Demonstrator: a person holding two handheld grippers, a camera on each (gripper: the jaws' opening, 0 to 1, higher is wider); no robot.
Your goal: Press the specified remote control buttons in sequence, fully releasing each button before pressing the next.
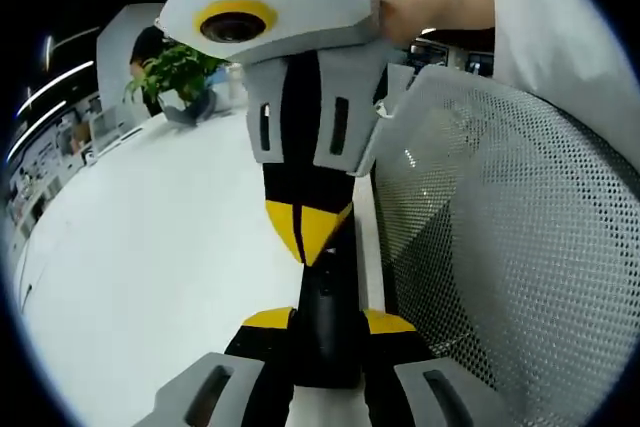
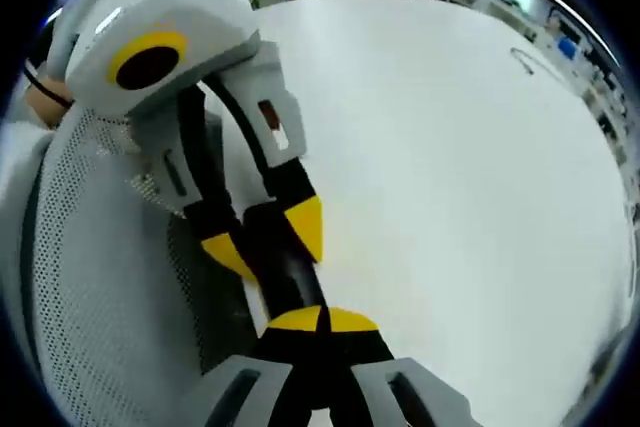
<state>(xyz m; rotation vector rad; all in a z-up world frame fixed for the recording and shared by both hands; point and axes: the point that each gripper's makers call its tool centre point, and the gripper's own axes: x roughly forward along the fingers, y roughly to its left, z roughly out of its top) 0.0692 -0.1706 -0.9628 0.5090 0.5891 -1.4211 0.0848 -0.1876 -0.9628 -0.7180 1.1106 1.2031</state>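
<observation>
In the left gripper view, the left tool (image 1: 325, 332) rises from the bottom centre, its yellow-tipped jaws closed on the near end of a dark, slim remote (image 1: 325, 317). The right tool (image 1: 305, 232) comes down from the upper middle of the frame with its jaws together, their yellow tips meeting in a point on the remote's far end. A hand (image 1: 430, 7) shows at the upper right behind it.

The remote sits over the counter's (image 1: 170, 247) edge, which runs up the middle of the frame. Left of that edge the white top lies broad and bare, with open room out to a plant (image 1: 175, 72) at the upper left. Right of the edge a white mesh chair back (image 1: 500, 247) stands just beside the tools, leaving little room there.

In the right gripper view the right tool (image 2: 320, 322) rises from the bottom centre, jaws together, tips on the remote (image 2: 285, 272). The left tool (image 2: 265, 237) reaches in from the upper left, clamped on the remote's other end. The mesh chair back (image 2: 90, 277) crowds the left; the counter (image 2: 450, 167) spreads open across the right to its far edge.
</observation>
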